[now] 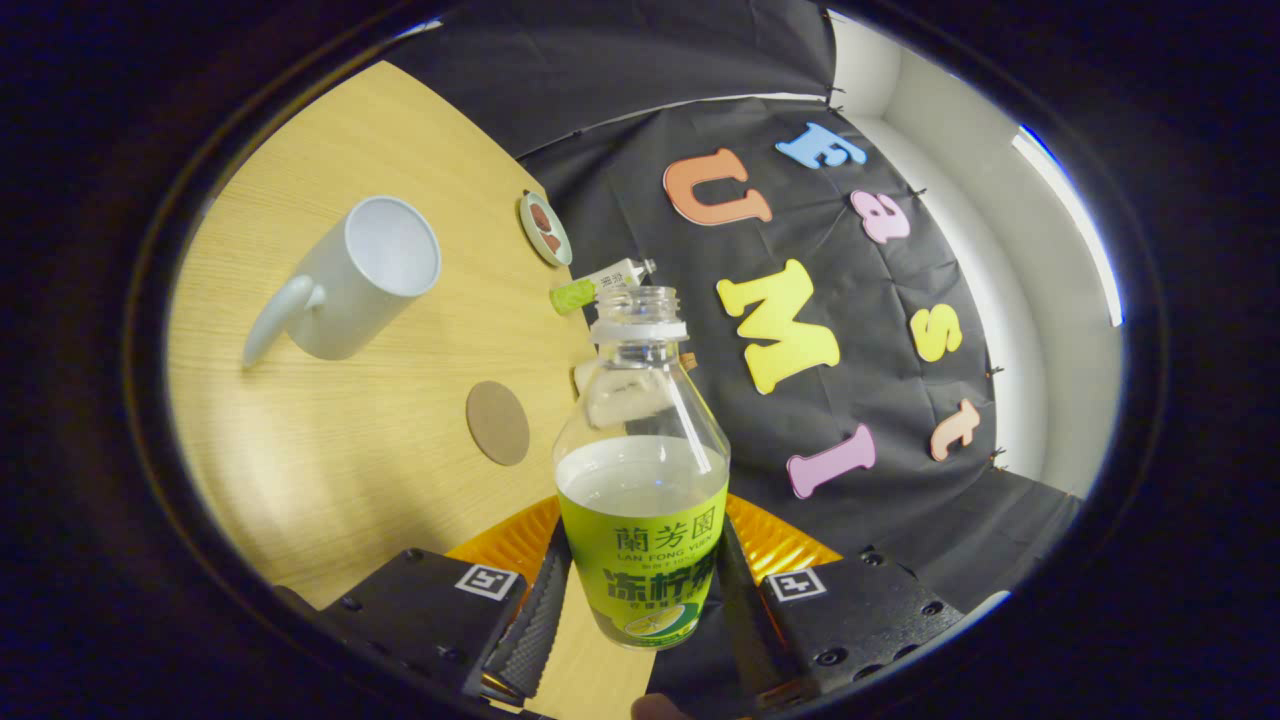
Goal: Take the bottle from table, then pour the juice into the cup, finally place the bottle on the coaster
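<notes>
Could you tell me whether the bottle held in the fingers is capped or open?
Open: the bottle has a bare threaded neck with no cap, clamped between the gripper fingers.

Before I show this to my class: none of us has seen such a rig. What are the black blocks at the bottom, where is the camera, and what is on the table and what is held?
The camera rides on a hand-held gripper and looks forward along its two black fingers, the blocks you see. No robot arm is involved; a person carries the tool. Both fingers press on an uncapped bottle with a green label, partly filled with pale juice, held tilted over the wooden table. On the table lie a white cup, which looks empty, a round brown coaster, a small round dish and a green-capped tube near the far edge. An orange plate peeks out behind the fingers.
</notes>
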Action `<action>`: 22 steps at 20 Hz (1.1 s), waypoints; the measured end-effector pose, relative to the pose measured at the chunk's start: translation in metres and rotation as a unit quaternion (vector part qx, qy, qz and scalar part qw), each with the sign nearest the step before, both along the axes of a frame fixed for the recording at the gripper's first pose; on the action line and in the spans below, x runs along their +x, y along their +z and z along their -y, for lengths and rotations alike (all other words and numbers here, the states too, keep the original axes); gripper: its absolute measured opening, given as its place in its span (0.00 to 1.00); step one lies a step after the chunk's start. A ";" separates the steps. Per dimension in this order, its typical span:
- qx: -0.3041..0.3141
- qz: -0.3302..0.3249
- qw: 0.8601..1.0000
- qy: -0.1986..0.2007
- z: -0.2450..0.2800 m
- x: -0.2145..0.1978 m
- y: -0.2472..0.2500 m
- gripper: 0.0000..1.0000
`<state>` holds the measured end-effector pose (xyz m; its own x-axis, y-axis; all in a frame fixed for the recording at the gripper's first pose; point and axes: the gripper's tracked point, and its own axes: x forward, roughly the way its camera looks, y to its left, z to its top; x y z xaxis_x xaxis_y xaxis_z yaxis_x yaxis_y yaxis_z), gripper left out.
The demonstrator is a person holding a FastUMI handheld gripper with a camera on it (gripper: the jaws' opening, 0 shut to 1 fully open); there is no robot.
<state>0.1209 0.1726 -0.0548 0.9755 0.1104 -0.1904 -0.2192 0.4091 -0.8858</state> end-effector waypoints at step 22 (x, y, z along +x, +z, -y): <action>-0.160 0.082 0.982 0.057 -0.069 0.004 0.021 0.76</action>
